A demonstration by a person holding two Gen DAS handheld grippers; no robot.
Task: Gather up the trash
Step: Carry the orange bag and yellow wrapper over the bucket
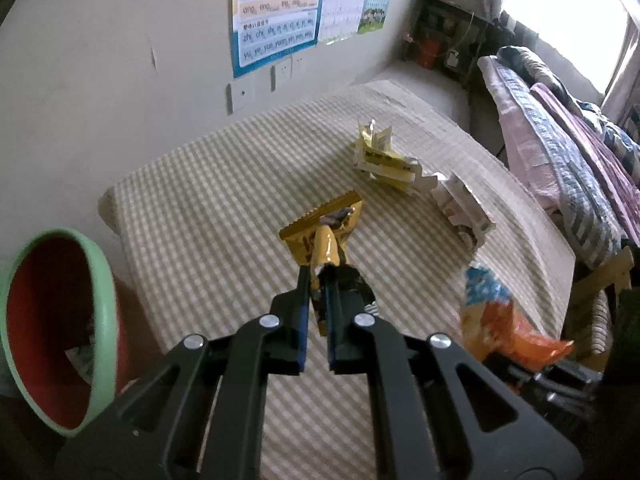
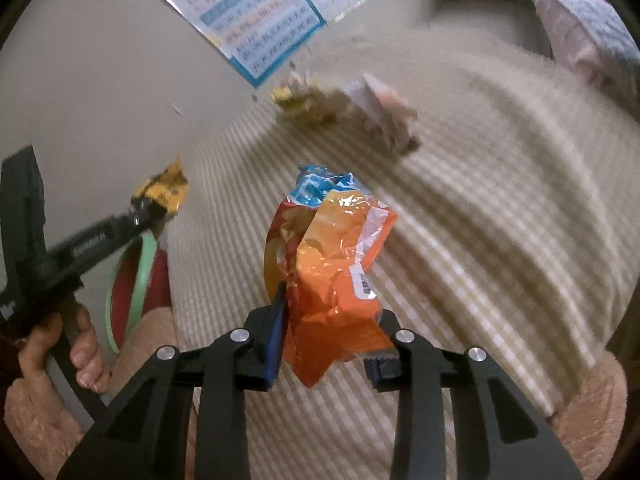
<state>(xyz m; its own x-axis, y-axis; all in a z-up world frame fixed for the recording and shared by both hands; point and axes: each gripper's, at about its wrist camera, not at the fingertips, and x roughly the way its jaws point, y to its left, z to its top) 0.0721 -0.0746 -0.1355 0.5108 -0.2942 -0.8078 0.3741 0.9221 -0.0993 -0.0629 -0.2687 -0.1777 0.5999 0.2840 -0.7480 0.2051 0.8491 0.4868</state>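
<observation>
A checked bed carries two crumpled wrappers: a yellow-and-white wrapper and a pale torn packet just beside it. Off its left edge stands a red bin with a green rim, some paper scraps inside. The right gripper jaws grasp an orange chip bag; the left gripper jaws clench a yellow wrapper, both lifted above the bed.

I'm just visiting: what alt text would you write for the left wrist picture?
The left gripper pinches a yellow snack wrapper above a checked tablecloth. Two crumpled wrappers lie farther back, an orange chip bag shows at right, and a red bin with a green rim stands at left.
</observation>
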